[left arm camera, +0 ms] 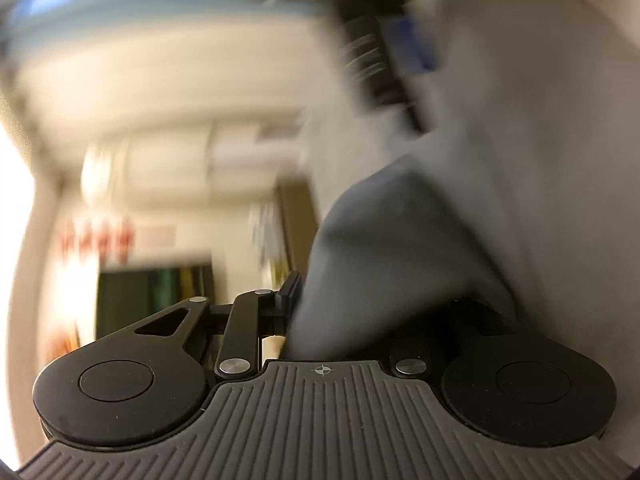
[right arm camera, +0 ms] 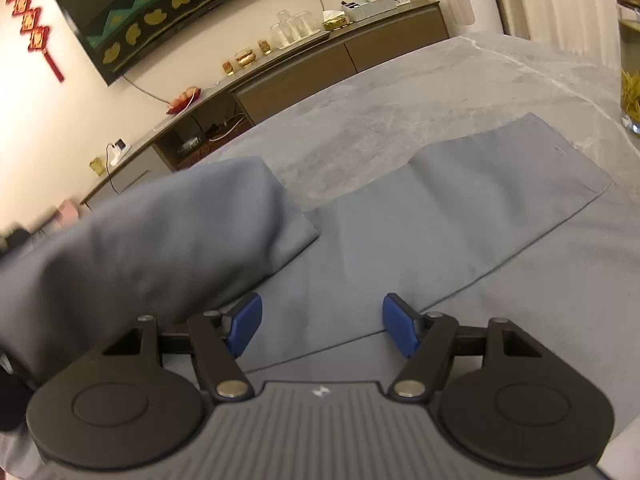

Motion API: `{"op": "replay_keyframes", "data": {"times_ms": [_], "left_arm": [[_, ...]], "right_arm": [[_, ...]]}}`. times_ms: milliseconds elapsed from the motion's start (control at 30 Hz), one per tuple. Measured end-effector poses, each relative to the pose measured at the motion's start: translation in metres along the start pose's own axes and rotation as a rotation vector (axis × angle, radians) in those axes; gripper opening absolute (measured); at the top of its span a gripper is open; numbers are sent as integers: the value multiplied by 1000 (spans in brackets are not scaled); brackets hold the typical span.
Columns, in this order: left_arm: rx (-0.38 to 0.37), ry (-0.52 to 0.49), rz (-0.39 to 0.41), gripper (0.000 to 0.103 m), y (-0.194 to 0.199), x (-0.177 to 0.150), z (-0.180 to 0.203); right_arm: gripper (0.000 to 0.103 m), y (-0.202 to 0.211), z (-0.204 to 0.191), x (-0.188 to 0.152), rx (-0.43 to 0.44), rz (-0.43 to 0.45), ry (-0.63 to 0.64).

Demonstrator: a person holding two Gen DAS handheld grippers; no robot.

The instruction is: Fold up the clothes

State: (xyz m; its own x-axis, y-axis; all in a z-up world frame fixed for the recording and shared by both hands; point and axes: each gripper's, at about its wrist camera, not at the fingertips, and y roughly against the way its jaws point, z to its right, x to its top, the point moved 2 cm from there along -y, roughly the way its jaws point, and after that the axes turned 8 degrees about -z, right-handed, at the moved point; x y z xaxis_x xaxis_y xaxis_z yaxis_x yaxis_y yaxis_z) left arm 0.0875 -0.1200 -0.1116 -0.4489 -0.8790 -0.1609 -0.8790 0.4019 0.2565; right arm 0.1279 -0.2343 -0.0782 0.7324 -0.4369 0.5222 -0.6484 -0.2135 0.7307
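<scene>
A grey-blue garment point(right arm camera: 440, 216) lies spread on a grey marbled table point(right arm camera: 400, 92). One part of it is lifted and hangs in a fold at the left of the right wrist view point(right arm camera: 152, 240). My right gripper point(right arm camera: 322, 330) is open and empty, its blue pads just above the flat cloth. In the blurred left wrist view, my left gripper point(left arm camera: 304, 312) is shut on a bunch of the grey garment point(left arm camera: 380, 264), which rises from its jaws and covers the right finger.
A long sideboard point(right arm camera: 304, 68) with glasses, jars and boxes stands along the far wall under a dark framed picture point(right arm camera: 168, 12). A glass vase point(right arm camera: 630, 96) stands at the table's right edge. The left wrist view points up at ceiling and wall.
</scene>
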Motion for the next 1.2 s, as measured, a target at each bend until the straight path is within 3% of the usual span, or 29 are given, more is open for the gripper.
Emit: {"op": "replay_keyframes", "data": {"times_ms": [33,67,133,167,300,333,433,500,567,700,867,1033,1100,1133,1167,1200], "left_arm": [[-11,-27,23,0,0,3,3],[-38,109,17,0,-4,-1,-15],[-103,574,-14,0,-14,-20,-74],[-149,839,-48,0,-17,-48,-90],[-377,1998,-252,0,-28,-217,-112],[-432,2100,-308,0,-28,-229,-104],[-590,1976,-470,0,-21,-201,-49],[-644,1914,-486,0,-10,-177,-23],[-589,1792,-486,0,2,-148,-12],[-463,1539,-457,0,16,-101,-4],[-419,1394,-407,0,12,-72,-1],[-392,1297,-375,0,1,-52,4],[-391,1301,-368,0,-3,-54,6],[-391,1316,-370,0,-1,-58,7],[-386,1339,-370,6,0,-63,6],[-373,1363,-365,12,5,-67,3]], "right_arm": [[68,1,0,-4,2,-3,9],[68,3,1,-5,6,1,13],[68,10,2,-6,18,15,13],[68,13,2,-7,25,22,13],[68,28,2,-7,69,57,-4],[69,26,0,-8,85,39,-4],[70,7,-9,-18,238,-103,-36],[69,0,-18,-27,379,-171,-64],[72,0,-23,-33,477,-191,-86],[86,10,-18,-30,531,-116,-120],[92,-7,-20,-13,635,-127,-197],[90,-47,-51,16,622,-159,-151],[64,-59,-62,25,635,-193,-125],[17,-63,-69,29,632,-216,-101],[6,-59,-74,33,589,-205,-77],[5,-42,-75,36,536,-154,-57]]}}
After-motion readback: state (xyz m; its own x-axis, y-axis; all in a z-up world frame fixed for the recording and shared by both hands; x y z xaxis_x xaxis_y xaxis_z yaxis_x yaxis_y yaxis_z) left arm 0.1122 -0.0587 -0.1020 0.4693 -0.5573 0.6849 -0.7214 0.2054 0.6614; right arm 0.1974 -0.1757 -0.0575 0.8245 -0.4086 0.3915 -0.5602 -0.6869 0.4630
